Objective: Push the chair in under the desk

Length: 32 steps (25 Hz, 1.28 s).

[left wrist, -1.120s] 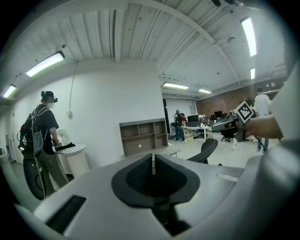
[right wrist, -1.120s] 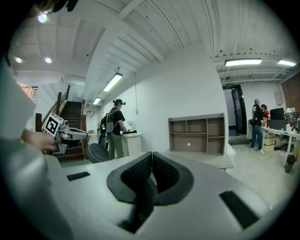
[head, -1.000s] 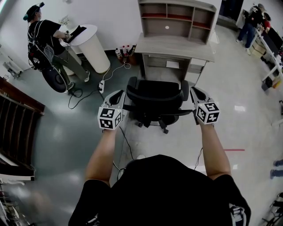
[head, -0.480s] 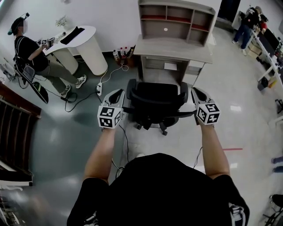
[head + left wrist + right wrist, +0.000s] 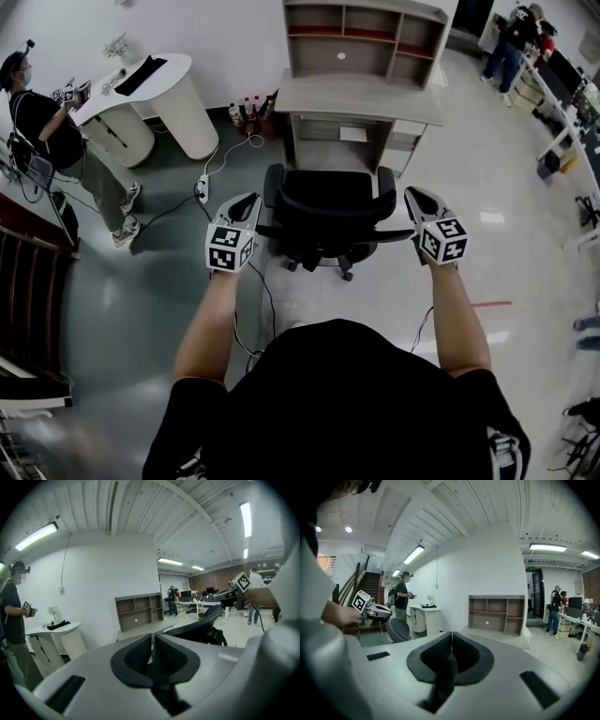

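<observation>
The left hand-held gripper (image 5: 248, 202) has its jaws pressed together on nothing and sits just beside the left edge of the black chair (image 5: 330, 208). The chair stands on the floor just in front of the grey bench (image 5: 361, 97), not yet under it, with its back toward the holder. At its right edge, the right hand-held gripper (image 5: 413, 194) is likewise closed and empty.
</observation>
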Each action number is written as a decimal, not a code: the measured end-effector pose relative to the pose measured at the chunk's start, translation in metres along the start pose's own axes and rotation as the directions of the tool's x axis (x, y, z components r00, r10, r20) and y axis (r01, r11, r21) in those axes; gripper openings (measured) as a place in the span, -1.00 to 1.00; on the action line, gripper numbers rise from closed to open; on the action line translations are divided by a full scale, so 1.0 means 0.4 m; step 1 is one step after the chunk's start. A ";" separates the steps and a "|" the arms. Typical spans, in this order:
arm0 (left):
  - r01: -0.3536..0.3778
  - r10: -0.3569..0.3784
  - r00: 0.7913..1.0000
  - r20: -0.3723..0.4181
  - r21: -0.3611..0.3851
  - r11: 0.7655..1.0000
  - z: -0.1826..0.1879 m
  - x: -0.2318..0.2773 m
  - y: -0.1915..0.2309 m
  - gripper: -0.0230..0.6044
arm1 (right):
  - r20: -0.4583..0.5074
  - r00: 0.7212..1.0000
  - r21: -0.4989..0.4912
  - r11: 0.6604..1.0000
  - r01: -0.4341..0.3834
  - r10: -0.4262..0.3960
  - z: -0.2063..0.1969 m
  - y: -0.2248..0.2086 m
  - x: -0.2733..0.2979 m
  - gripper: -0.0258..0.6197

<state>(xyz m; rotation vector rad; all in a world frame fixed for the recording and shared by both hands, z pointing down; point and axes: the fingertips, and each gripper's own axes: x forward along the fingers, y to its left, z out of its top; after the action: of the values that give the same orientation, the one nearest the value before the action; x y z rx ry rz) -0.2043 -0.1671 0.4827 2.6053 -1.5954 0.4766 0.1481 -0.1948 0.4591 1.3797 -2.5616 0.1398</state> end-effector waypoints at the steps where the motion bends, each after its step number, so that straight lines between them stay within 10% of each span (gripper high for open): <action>1: 0.018 -0.018 1.000 -0.016 0.008 1.000 -0.014 0.003 -0.005 -0.82 | -0.008 1.000 -0.001 1.000 -0.006 0.006 -0.010 0.001 -0.004 -0.92; 13: 0.222 -0.178 0.957 -0.227 0.185 0.957 -0.155 0.055 -0.098 -0.56 | -0.198 0.976 0.020 0.996 -0.092 0.094 -0.189 0.000 -0.022 -0.67; 26: 0.542 -0.374 0.792 -0.483 0.274 0.795 -0.320 0.115 -0.272 -0.26 | -0.451 0.854 -0.063 0.946 -0.318 0.257 -0.368 0.082 0.028 -0.32; 32: 0.605 -0.328 0.734 -0.594 0.354 0.714 -0.389 0.139 -0.291 -0.19 | -0.553 0.786 -0.165 0.889 -0.427 0.275 -0.432 0.128 0.054 -0.17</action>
<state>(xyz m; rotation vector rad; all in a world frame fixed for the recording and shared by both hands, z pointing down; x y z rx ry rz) -0.1155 -0.1293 0.6602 2.7439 -0.6120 1.5606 0.1205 -0.1512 0.6331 0.6247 -2.2304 0.1719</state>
